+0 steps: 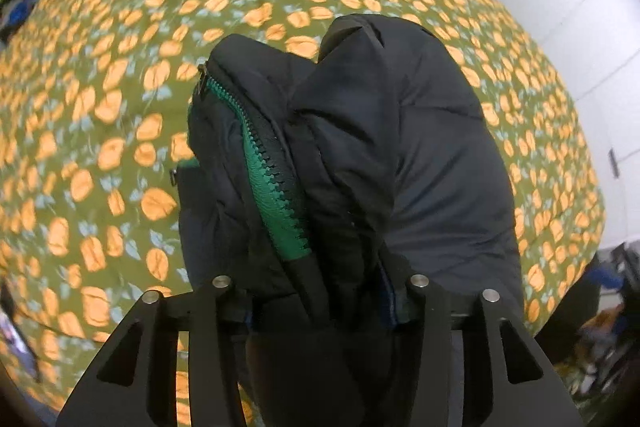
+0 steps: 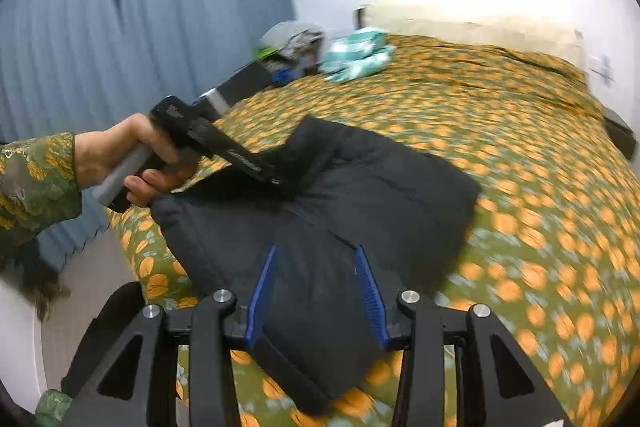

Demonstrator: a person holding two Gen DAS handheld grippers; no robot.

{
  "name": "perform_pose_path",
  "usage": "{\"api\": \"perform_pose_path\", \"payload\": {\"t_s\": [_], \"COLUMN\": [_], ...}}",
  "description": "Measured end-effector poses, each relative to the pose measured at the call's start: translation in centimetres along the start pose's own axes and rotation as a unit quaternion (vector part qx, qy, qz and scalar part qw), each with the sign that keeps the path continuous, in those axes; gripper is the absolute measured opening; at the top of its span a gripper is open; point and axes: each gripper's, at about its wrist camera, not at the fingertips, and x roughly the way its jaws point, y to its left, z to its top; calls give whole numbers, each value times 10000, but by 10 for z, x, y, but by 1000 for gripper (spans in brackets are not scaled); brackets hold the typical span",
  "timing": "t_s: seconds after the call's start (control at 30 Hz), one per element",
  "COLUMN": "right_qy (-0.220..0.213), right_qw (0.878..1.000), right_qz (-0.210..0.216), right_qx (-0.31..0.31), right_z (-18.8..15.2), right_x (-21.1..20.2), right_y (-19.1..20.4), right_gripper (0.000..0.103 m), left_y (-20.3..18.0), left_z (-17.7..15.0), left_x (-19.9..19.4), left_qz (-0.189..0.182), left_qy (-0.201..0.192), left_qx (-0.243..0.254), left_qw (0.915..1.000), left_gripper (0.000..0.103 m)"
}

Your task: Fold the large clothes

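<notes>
1. Jacket – dark, padded, bunched at bed's near edge, six o'clock; bedspread beneath for flat folding.
2. Left gripper – pinching jacket folds beside green zipper, lifting that side over.
3. Right gripper – blue pads astride jacket hem; squeeze cannot be told.

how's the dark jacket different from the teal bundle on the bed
The dark jacket is plain navy-black, puffy and lies at the bed's near edge, between both grippers' fingers. The teal bundle is teal and white, looks smaller in this view, and sits far back, untouched. Both rest on the orange-patterned bedspread.
</notes>
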Motion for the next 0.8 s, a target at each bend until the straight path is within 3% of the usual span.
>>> {"api": "perform_pose_path", "payload": {"t_s": [0.13,0.37,0.57,0.8], "right_qy": [277,941,1298,1573], "right_qw": [9994,9949,9911,9870], "right_qz": [150,-91,-94,-128], "right_qx": [-126,-359,-263,-290], "right_z": [-7,-40,-49,-47], "right_x": [49,109,134,145], "right_y": [19,31,20,16], "right_gripper": [42,42,41,41], "left_y": [21,53,63,75], "left_z": [-7,-19,-30,-32], "left_x": [9,37,59,75], "left_qz": [-231,-461,-534,-834], "left_qy": [-116,-226,-544,-611], "left_qx": [-265,-670,-931,-1317], "left_qw": [9993,9964,9927,9859], "left_gripper": [53,58,59,61]}}
